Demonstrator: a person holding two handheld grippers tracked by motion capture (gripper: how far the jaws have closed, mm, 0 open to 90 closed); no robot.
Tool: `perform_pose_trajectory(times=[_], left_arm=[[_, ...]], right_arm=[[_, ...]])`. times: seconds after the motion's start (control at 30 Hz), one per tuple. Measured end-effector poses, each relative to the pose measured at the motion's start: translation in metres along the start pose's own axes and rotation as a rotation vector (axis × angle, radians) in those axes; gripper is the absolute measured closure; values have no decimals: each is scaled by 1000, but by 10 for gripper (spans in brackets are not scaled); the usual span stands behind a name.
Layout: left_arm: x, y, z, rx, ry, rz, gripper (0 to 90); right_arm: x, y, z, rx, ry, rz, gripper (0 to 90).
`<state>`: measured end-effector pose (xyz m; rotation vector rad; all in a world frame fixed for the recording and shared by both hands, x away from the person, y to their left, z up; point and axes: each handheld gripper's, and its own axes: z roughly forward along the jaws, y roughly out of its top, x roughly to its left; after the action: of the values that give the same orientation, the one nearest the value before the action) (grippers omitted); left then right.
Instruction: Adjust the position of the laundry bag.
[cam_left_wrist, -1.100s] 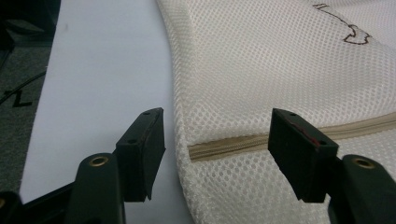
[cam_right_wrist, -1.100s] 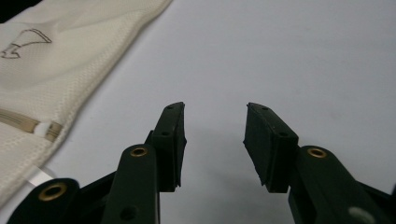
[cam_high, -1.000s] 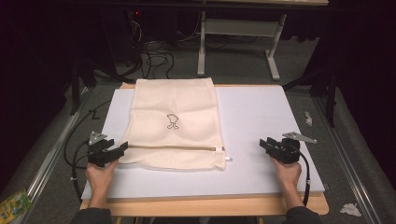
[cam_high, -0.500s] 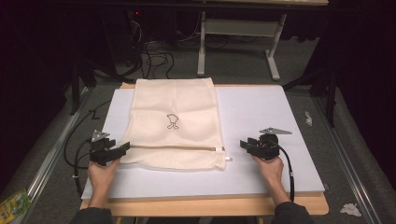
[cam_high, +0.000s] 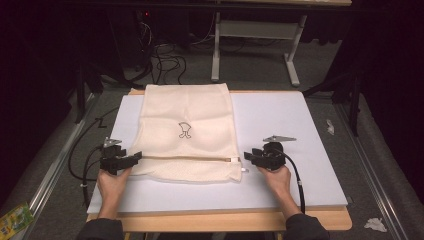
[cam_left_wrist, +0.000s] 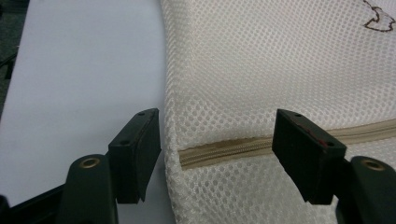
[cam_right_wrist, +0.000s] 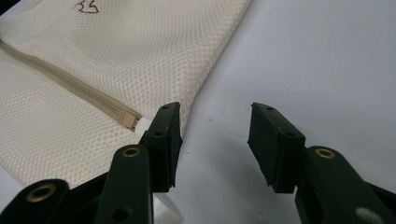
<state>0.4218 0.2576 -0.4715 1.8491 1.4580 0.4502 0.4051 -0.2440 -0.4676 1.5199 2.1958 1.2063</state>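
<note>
A cream mesh bag (cam_high: 185, 125) with a small dark emblem lies flat on the white board (cam_high: 285, 120), its tan zipper (cam_high: 185, 158) running across near the front. My left gripper (cam_high: 136, 157) sits at the bag's left edge. In the left gripper view it (cam_left_wrist: 217, 140) stands open, with the zipper's end (cam_left_wrist: 224, 149) and mesh (cam_left_wrist: 261, 65) between the jaws. My right gripper (cam_high: 247, 157) is at the bag's right edge, open; its jaws have just been opening. In the right gripper view (cam_right_wrist: 215, 126) bare board lies between them, and the zipper pull (cam_right_wrist: 127, 119) is just beside one jaw.
The board rests on a wooden table whose front edge (cam_high: 220, 220) shows below the hands. Cables (cam_high: 165, 57) and a white desk frame (cam_high: 260, 35) stand on the floor behind. Paper scraps (cam_high: 375, 224) lie on the floor at right, a green packet (cam_high: 15, 217) at left.
My right gripper has moved left across the board to the bag's right edge by the zipper pull. The left gripper and the bag have stayed put.
</note>
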Motion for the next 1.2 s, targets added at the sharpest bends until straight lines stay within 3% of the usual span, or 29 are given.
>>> perform_pose_trajectory(times=[0.27,0.47,0.63,0.73,0.83,1.03,1.13,1.2], left_arm=[[-1,0,5,33,9,6,358],[1,1,6,49,14,-4,432],[3,2,6,55,37,-1,531],[3,3,6,62,50,9,638],[2,4,5,65,59,38,788],[-3,6,4,42,66,68,850],[-5,6,1,28,45,70,855],[-7,8,2,35,30,70,857]], right_arm=[[17,8,19,39,29,-22,556],[17,7,29,65,51,-1,586],[16,7,31,68,65,3,660],[18,7,32,64,74,-12,774],[18,8,32,57,75,-23,822],[20,10,28,45,71,-44,859],[20,11,23,32,57,-66,863],[18,11,19,27,65,-54,865]])
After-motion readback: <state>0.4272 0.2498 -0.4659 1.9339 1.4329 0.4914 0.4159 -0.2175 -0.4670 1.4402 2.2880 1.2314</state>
